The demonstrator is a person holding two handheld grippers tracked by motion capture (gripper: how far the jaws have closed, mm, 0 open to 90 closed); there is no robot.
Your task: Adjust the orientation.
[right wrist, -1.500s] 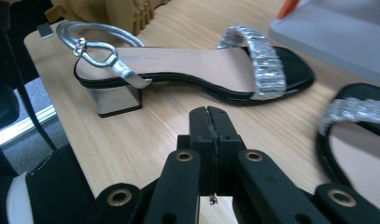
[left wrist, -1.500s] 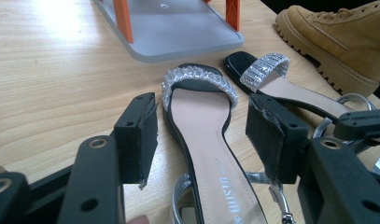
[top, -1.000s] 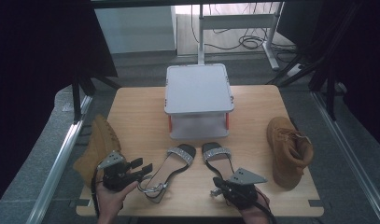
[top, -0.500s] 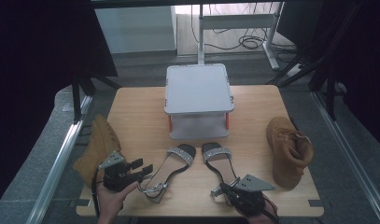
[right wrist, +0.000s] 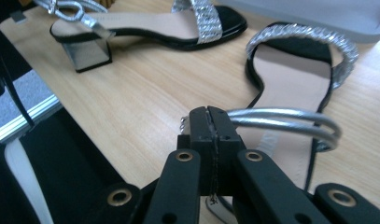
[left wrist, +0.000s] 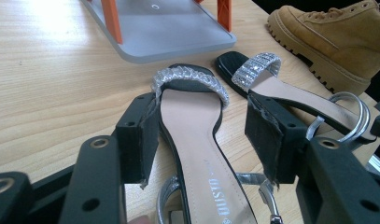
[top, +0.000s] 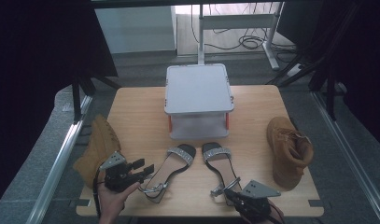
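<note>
Right hand-held gripper (top: 230, 193) drawn nearer; pinches black sandal's (top: 219, 164) silver strap (right wrist: 290, 122).

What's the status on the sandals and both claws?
Right claw shut on right sandal ankle strap. Left claw open, straddling left sandal, not gripping. Both sandals flat on table. Nothing in the way.

This looks like a lab or test room set up for recording. A small wooden worktop (top: 131, 112) stands between dark curtains (top: 38, 70), with metal rails (top: 57, 163) along its left and right sides. On the far side, a white frame on legs (top: 234, 23) stands over loose cables (top: 253, 42) (trailing across a grey floor (top: 141, 60)).
</note>
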